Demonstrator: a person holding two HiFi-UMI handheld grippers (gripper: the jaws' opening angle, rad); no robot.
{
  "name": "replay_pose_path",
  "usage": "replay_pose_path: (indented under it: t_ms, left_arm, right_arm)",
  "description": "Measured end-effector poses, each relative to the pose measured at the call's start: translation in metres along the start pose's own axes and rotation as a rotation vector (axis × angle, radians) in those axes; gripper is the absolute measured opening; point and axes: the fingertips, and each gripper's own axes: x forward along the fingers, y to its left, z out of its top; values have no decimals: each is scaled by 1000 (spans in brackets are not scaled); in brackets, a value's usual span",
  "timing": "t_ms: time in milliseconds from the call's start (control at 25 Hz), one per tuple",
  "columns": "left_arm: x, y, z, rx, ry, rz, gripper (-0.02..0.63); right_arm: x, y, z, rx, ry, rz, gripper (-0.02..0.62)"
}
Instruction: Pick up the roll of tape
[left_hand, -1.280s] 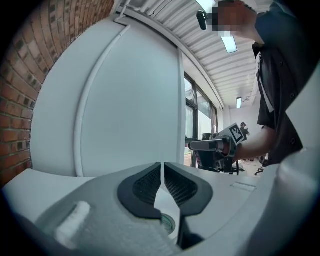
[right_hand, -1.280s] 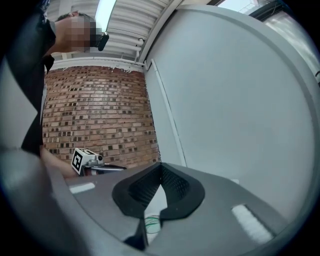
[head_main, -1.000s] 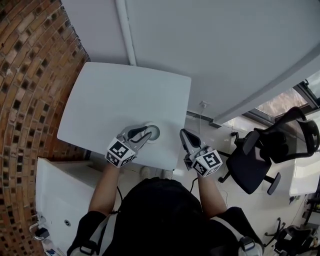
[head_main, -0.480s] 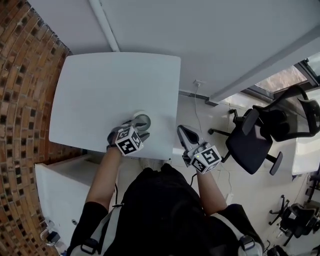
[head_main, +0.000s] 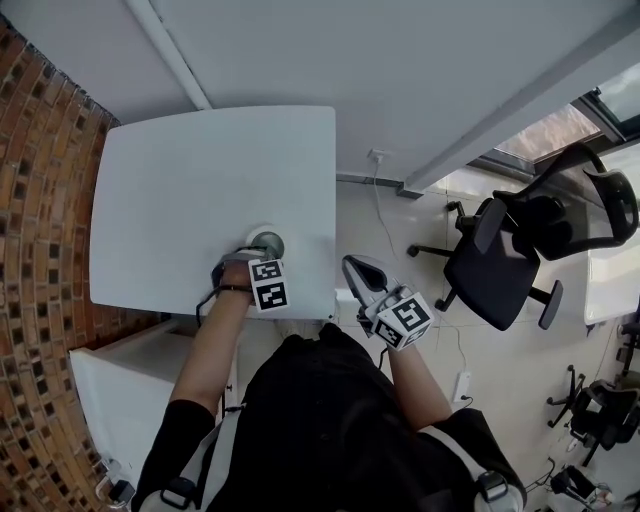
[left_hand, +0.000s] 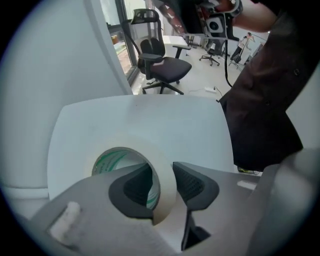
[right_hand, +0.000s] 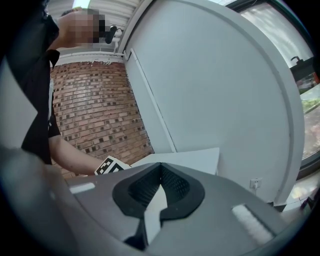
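One second ago your left gripper (head_main: 258, 252) lay slanted beside the roll of tape (head_main: 266, 240), its marker cube off to the lower left. Now it points straight down over the roll and the cube faces the head camera. The roll itself has not shifted on the table (head_main: 200, 180): it lies flat near the edge closest to you, towards the right corner. Your right gripper (head_main: 350, 262) has stayed off the table's right edge, over the floor.

Your left gripper (left_hand: 162, 182) straddles the wall of the roll (left_hand: 131, 144), one jaw down inside the core and the other outside. Its jaws have just been closing, and the wall now fills the gap between the pads, which sit against both of its faces. Your right gripper (right_hand: 160, 172) has its jaws together at the tips, with nothing between them.

Around you, a black office chair (head_main: 510, 260) stands well to the right on the floor, and a brick wall (head_main: 40, 200) runs along the table's left side. Nothing else lies on the tabletop near the roll.
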Motion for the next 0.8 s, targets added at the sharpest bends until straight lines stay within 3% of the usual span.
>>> replay_pose_path:
  t_ms: [320,440,520,720,800]
  left_arm:
    - [4,-1,2,40,9,14,127]
    - [2,0,3,29,-49,19,127]
    - [-9,7,3,-62,-166,40,124]
    - [-47,26,-5,-433,-493,44,115]
    - [-73,33,0,-624,-706,11,118]
  right_arm:
    - [11,8,12,-33,14,35,6]
    - [11,13,24,-79,13,50,6]
    - [9,15,35,-131,9,55,6]
    - [3,10,61,-180,-35,44,6]
    - [3,10,66,-185,-49,47,6]
